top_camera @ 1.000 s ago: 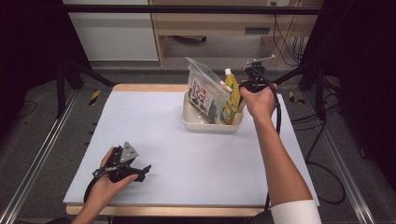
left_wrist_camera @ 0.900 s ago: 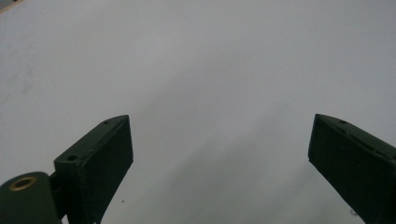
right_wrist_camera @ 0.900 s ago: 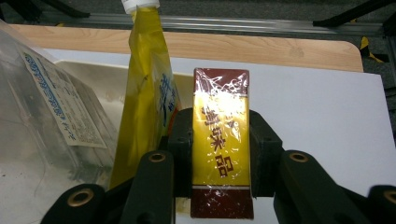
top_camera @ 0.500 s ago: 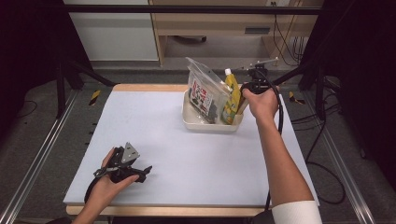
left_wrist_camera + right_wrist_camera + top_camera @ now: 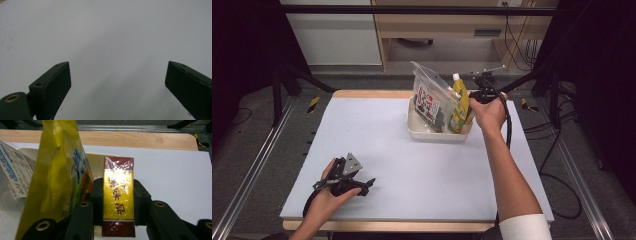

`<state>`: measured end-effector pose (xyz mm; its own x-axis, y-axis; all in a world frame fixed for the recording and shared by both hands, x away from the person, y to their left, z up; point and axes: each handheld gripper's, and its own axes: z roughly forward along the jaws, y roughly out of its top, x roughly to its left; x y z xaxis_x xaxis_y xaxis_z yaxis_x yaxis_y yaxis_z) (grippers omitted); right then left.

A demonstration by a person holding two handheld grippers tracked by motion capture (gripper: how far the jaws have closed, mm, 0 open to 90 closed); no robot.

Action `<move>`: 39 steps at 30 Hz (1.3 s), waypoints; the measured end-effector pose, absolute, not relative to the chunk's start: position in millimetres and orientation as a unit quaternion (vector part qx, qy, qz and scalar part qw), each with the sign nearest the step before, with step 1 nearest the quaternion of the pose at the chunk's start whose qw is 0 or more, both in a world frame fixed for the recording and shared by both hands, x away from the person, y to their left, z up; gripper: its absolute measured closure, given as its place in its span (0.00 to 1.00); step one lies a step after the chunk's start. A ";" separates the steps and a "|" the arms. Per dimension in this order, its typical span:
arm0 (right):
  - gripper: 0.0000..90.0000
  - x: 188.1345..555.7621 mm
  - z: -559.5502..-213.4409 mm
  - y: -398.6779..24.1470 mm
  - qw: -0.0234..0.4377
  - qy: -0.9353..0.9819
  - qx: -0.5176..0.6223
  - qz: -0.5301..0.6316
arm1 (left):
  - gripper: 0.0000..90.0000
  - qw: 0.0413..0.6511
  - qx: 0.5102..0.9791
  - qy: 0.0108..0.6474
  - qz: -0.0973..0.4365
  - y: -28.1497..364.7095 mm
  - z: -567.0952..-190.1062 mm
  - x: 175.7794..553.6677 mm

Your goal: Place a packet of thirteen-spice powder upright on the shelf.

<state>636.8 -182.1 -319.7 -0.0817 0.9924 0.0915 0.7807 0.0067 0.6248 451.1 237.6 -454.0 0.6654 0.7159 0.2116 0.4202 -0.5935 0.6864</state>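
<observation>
Two jaws of the right gripper [image 5: 117, 202] clamp a wrapped red-and-yellow carton [image 5: 118, 195] printed with Chinese characters, including "味" and "品", at the right edge of the white tray [image 5: 432, 132], beside a yellow pouch [image 5: 60, 170]. Left gripper [image 5: 117, 82] rests on the table [image 5: 412, 175], jaws apart.

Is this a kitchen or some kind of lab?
Probably a lab or test room: a white table inside a dark metal frame, cables on the floor, and a person's hand-held tool.

Maroon-and-yellow box [image 5: 118, 200], yellow pouch [image 5: 58, 170], cream tray [image 5: 432, 134].
</observation>
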 end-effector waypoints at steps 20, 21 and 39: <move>0.76 631.4 -318.4 -185.1 0.199 0.675 0.651 0.284 | 0.07 0.304 0.864 0.323 0.238 234.2 -454.9 450.3; 0.76 631.8 -318.6 -185.0 0.200 0.676 0.650 0.283 | 0.07 0.304 0.864 0.323 0.238 233.9 -454.9 450.3; 0.75 636.5 -329.9 -176.2 0.211 0.677 0.652 0.267 | 0.07 0.298 0.870 0.312 0.237 229.2 -456.2 449.7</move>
